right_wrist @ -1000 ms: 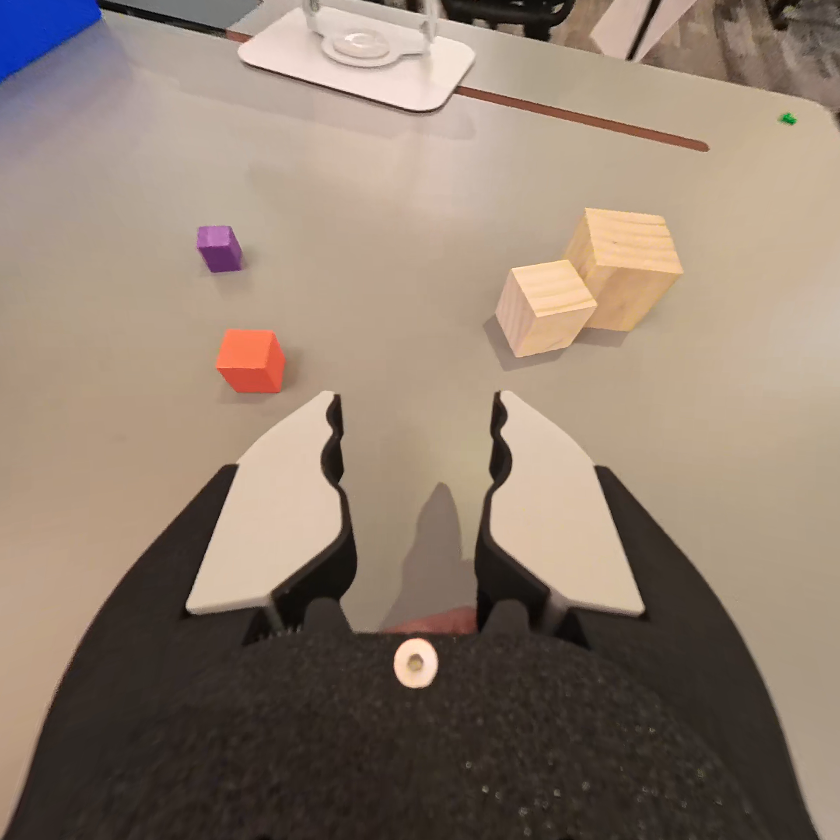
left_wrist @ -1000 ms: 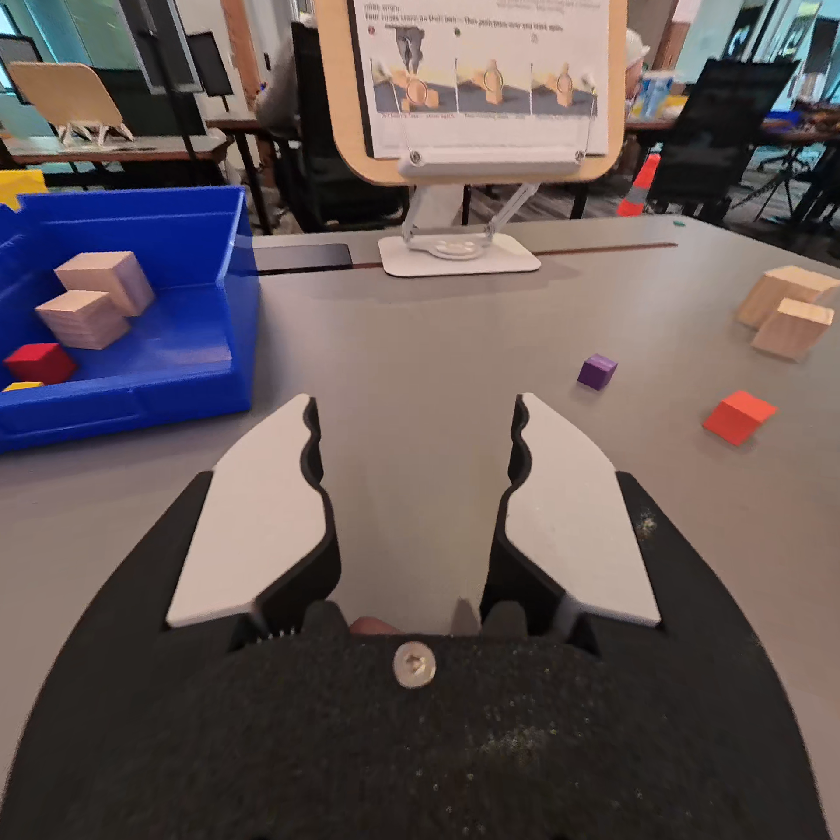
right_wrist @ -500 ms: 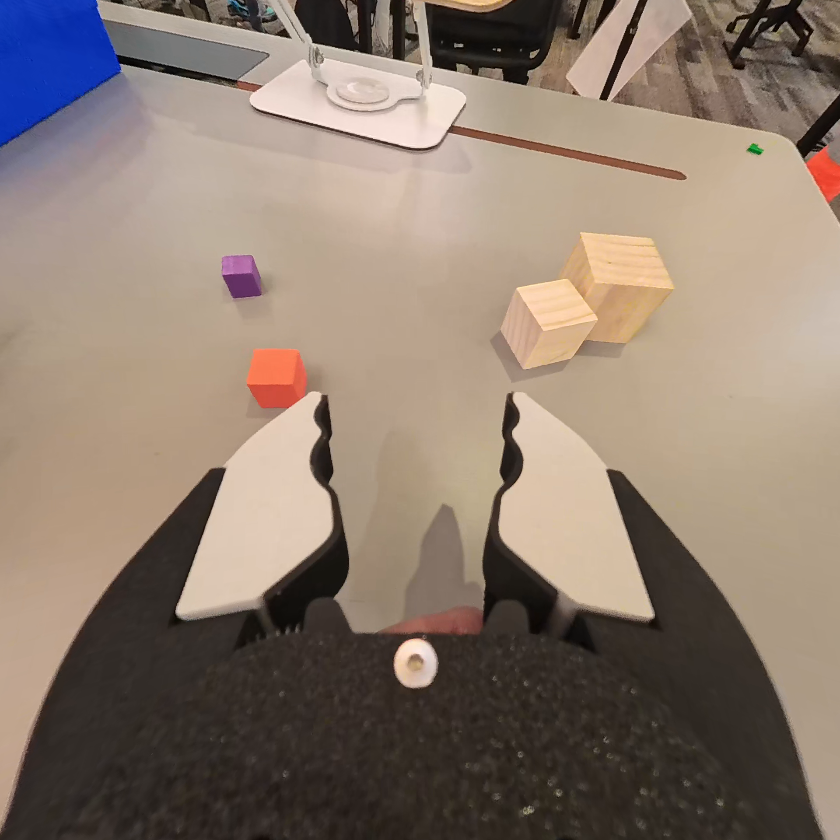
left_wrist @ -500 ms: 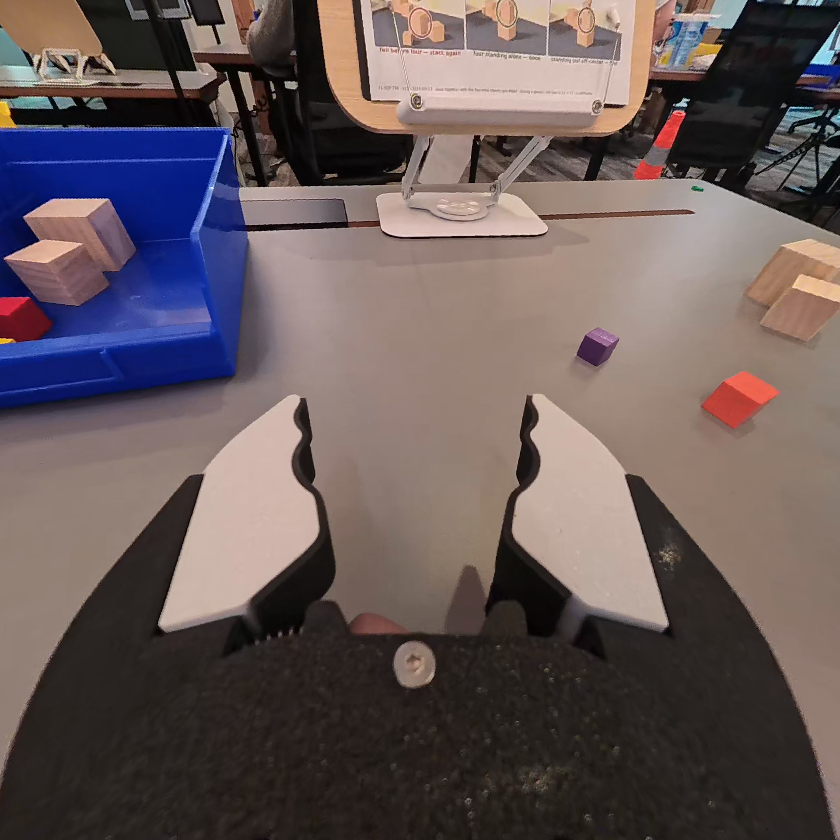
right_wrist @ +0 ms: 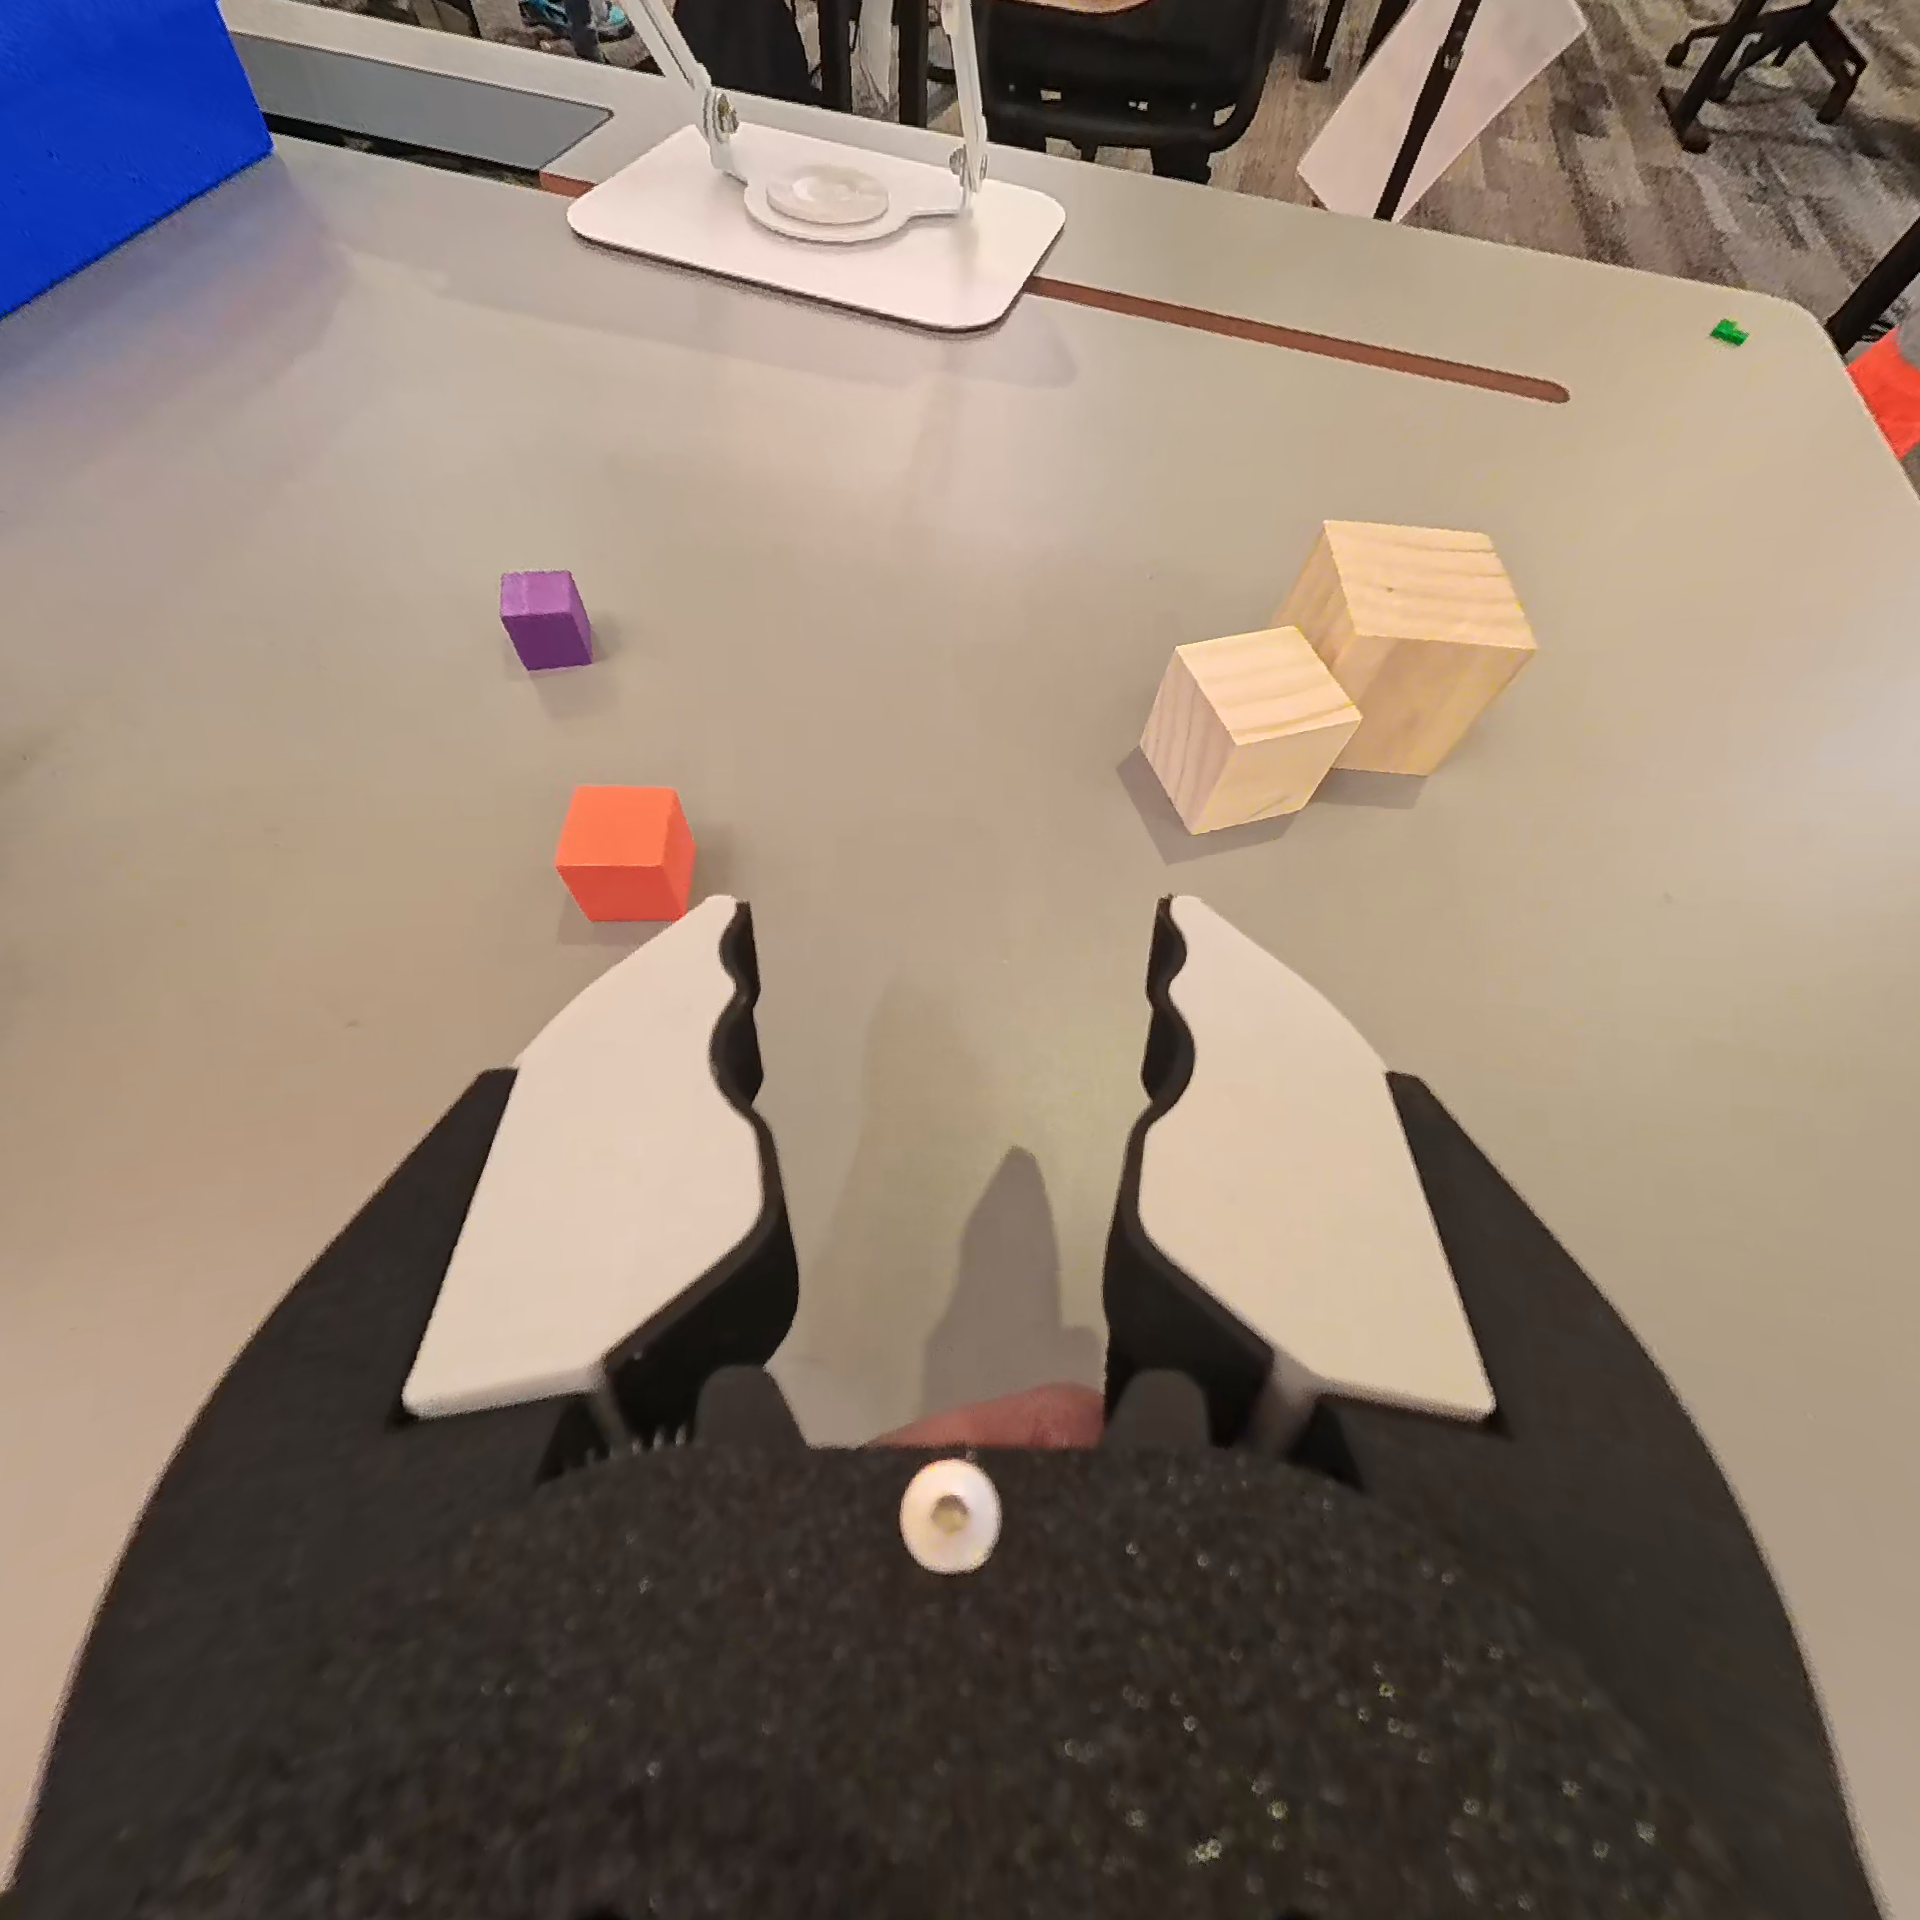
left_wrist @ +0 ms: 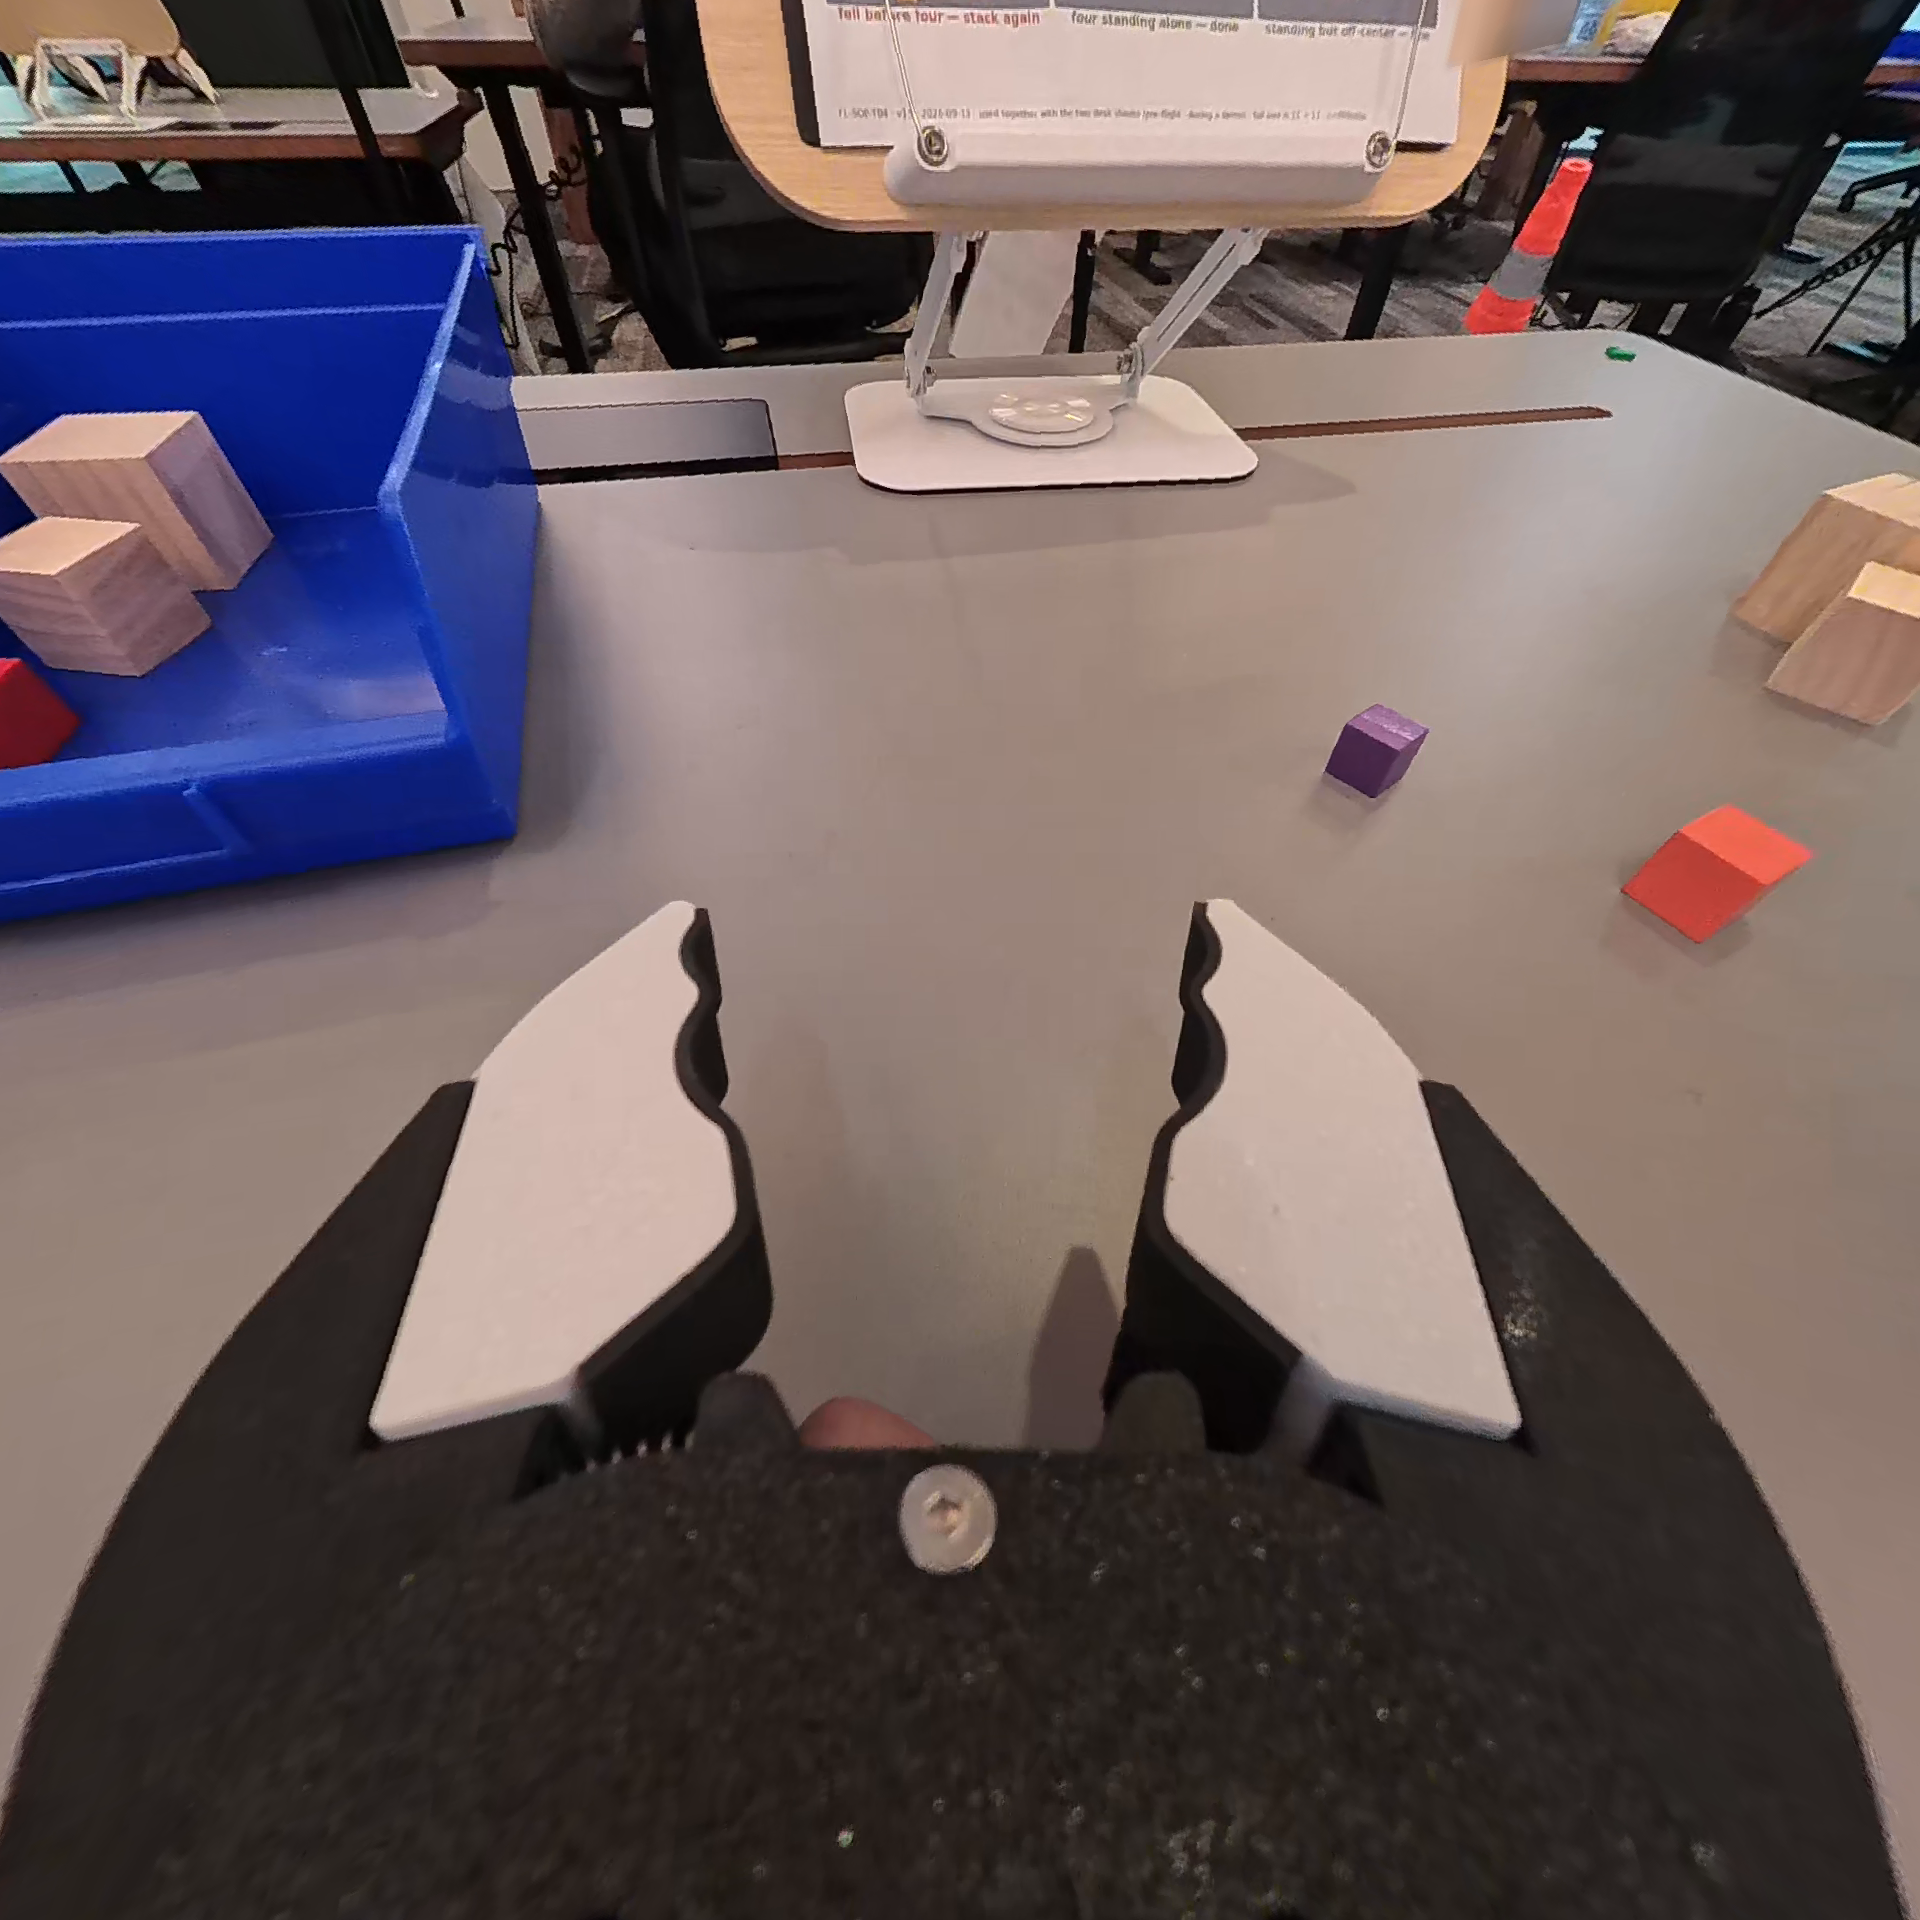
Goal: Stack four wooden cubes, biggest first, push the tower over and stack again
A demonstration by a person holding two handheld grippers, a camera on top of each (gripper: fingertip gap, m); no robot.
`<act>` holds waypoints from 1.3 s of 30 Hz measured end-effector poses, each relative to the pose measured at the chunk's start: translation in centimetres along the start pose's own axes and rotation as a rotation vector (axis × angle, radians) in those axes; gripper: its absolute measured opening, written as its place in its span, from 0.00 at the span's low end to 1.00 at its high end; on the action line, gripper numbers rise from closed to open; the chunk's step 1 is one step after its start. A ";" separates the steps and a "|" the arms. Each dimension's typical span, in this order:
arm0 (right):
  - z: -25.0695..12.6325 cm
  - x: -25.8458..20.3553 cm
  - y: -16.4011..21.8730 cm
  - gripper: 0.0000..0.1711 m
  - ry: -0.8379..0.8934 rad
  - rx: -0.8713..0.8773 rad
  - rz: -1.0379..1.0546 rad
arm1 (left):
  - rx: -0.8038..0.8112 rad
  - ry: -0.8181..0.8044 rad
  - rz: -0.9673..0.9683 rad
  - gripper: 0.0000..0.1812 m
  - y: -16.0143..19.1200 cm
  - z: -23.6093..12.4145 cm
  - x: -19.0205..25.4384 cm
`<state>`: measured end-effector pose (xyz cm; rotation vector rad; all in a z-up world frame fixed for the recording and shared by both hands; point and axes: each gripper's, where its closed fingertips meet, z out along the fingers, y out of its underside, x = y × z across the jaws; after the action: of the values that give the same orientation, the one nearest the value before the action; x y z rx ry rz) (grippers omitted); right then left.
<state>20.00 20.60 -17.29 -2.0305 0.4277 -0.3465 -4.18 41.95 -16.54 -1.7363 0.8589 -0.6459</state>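
Both tools, left tool (left_wrist: 951, 914) and right tool (right_wrist: 951, 909), gape wide and empty above the grey worktop (right_wrist: 935, 520); four cubes lie scattered, unstacked.

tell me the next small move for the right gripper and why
Probably ease the right gripper forward and to its right toward the big cube. Both grippers are open and empty, nothing is stacked yet, and the biggest goes first. The mid cube sits against its near corner, so coming in from the far right side looks safer.
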 end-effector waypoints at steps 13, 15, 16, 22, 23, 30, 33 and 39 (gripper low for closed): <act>4.5 8.4 -4.5 0.45 0.077 -0.112 -0.089 | -0.012 0.017 0.013 0.46 0.1 0.1 0.3; 7.0 10.7 -4.8 0.46 0.071 -0.230 -0.099 | -0.014 0.017 0.016 0.46 0.2 0.1 0.4; 8.1 11.6 -4.6 0.45 0.064 -0.302 -0.100 | -0.013 0.016 0.017 0.46 0.2 0.1 0.4; 11.6 13.5 -3.0 0.42 -0.030 -0.647 0.017 | 0.000 0.030 0.001 0.46 0.0 0.0 0.4; 11.9 13.4 -3.0 0.42 -0.032 -0.679 0.030 | 0.000 0.034 -0.002 0.45 0.0 0.0 0.4; 13.5 13.2 -1.2 0.41 0.040 -0.893 0.009 | -0.006 0.070 -0.046 0.45 0.1 0.0 0.3; 13.9 13.4 0.0 0.37 0.085 -0.938 -0.004 | -0.012 0.081 -0.059 0.45 0.1 -0.1 0.3; 14.4 13.6 -0.5 0.36 0.086 -0.885 0.000 | -0.016 0.091 -0.065 0.45 0.2 -0.1 0.4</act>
<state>38.23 26.13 -22.69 -2.8774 0.7201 -0.2642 -4.04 41.56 -16.69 -1.7660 0.8749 -0.7682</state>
